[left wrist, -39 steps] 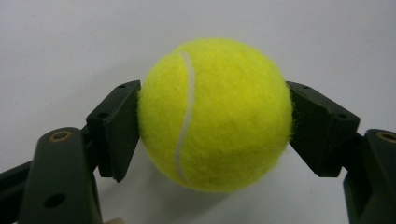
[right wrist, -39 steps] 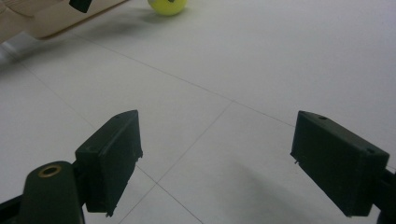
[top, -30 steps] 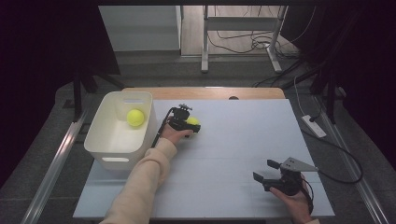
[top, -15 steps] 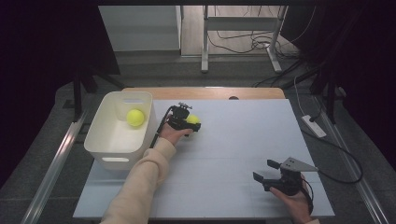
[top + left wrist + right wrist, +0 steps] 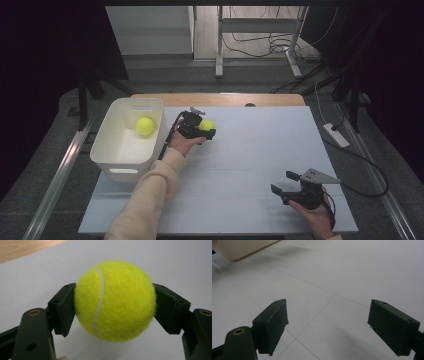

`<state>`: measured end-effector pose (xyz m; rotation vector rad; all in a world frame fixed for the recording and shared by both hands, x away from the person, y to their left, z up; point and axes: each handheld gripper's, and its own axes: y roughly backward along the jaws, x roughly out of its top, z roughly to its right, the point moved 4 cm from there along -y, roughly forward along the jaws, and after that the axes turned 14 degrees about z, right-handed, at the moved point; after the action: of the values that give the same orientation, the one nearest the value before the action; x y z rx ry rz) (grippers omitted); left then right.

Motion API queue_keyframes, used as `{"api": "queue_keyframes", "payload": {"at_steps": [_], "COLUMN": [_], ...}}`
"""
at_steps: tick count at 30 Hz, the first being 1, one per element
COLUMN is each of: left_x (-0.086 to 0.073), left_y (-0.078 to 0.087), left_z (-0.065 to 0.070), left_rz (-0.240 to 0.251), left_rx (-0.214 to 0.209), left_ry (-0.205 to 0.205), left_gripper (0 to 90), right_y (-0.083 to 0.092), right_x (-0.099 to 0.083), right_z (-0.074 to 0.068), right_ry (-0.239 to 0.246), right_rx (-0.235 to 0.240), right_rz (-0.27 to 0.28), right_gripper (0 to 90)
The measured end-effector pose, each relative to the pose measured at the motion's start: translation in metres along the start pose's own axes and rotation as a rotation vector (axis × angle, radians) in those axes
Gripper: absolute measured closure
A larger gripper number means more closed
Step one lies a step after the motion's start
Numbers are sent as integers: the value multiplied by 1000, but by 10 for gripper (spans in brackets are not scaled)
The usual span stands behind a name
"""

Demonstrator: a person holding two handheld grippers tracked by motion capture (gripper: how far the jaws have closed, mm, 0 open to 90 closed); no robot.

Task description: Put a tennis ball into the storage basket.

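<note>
My left gripper [image 5: 206, 130] is shut on a yellow tennis ball [image 5: 206, 124], held a little above the white table just right of the white bin [image 5: 115, 150]. In the left gripper view both black pads press the sides of the ball [image 5: 115, 300], with its shadow on the surface below. A second tennis ball [image 5: 145, 126] lies inside the bin near its far end. My right gripper [image 5: 284, 183] rests low at the near right of the table, jaws wide apart with nothing between them; the right gripper view shows its gripper [image 5: 328, 327] over bare white surface.
The white table cover [image 5: 260, 150] spreads between the two hands. A wooden table edge [image 5: 220, 99] runs along the far side. A white power strip [image 5: 336, 135] and cables lie beyond the right edge. Metal rails flank the table.
The left gripper has lifted slightly with the tennis ball in it. The right gripper has stayed where it was.
</note>
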<state>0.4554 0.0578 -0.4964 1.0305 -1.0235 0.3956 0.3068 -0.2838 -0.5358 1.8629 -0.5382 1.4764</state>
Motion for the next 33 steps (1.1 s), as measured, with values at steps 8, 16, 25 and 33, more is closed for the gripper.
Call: {"api": "queue_keyframes", "payload": {"at_steps": [8,16,25,33], "left_x": [8,14,19,23], "left_y": [14,29,42,53], "left_z": [8,14,19,21], "left_rz": [47,85,116,140], "left_rx": [-21,-29,-38,-41], "left_ry": [-21,-36,-51,-57], "left_gripper": [265,265,265,265], "right_y": [0,0,-1,-1], "right_x": [0,0,0,0], "right_z": [0,-1,-1,-1], "right_ry": [1,3,6,8], "right_rx": [4,4,4,3], "right_rz": [3,2,0,-1], "right_gripper": [160,160,160,160]}}
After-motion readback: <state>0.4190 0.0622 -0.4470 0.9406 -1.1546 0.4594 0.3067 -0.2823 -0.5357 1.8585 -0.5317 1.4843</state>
